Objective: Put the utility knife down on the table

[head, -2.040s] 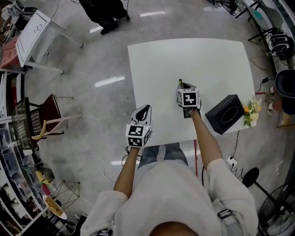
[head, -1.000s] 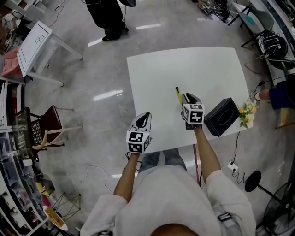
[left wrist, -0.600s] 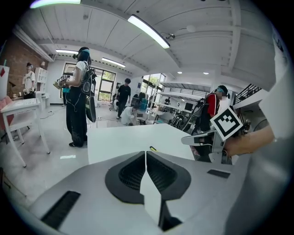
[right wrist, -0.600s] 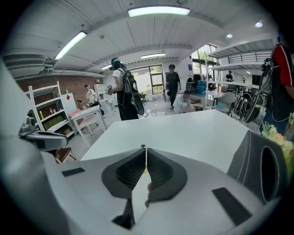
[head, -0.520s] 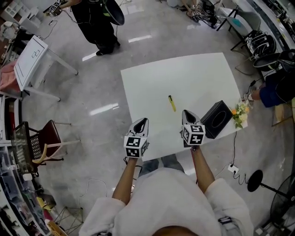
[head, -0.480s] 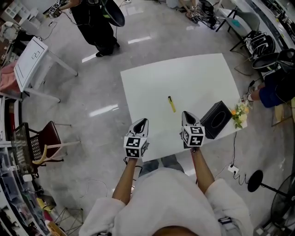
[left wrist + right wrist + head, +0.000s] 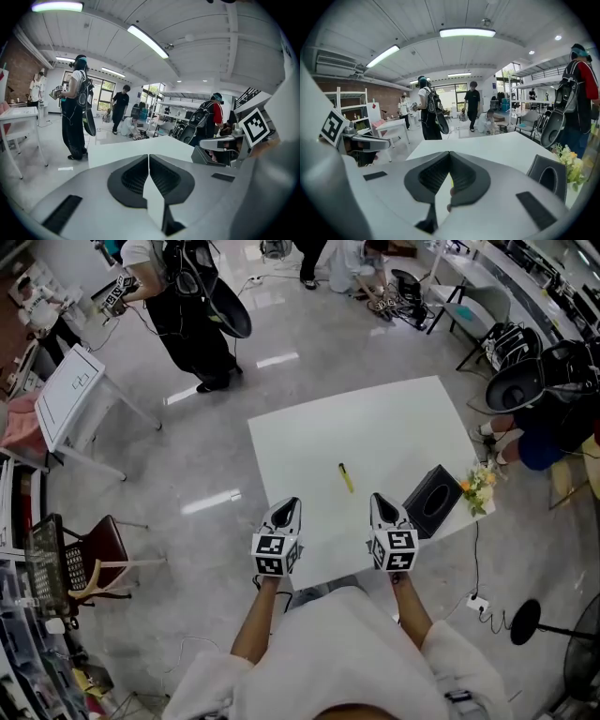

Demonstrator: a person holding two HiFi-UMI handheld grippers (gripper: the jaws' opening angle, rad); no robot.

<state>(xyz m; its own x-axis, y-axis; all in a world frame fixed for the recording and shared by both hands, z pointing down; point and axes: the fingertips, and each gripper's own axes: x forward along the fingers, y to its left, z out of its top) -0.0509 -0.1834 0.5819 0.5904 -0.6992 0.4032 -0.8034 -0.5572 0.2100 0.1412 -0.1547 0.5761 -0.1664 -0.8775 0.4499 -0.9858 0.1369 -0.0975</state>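
The yellow utility knife (image 7: 346, 477) lies flat on the white table (image 7: 394, 418), near its middle, with nothing touching it. My right gripper (image 7: 378, 500) hangs over the table's near edge, below and to the right of the knife; its jaws are shut with nothing between them. In the right gripper view the jaws (image 7: 450, 154) meet, and a yellow sliver of the knife shows past them. My left gripper (image 7: 288, 505) hovers by the near left corner, also shut and empty. In the left gripper view its jaws (image 7: 149, 157) are pressed together.
A black box (image 7: 429, 501) stands on the table's right side, with a small bunch of flowers (image 7: 476, 488) beside it at the edge. A person in black (image 7: 187, 306) stands beyond the table. A small white table (image 7: 75, 395) and a chair (image 7: 84, 559) are on the left.
The right gripper let go of the knife, drew back toward the table's near edge and closed empty. The knife stays on the table. The left gripper rose a little.
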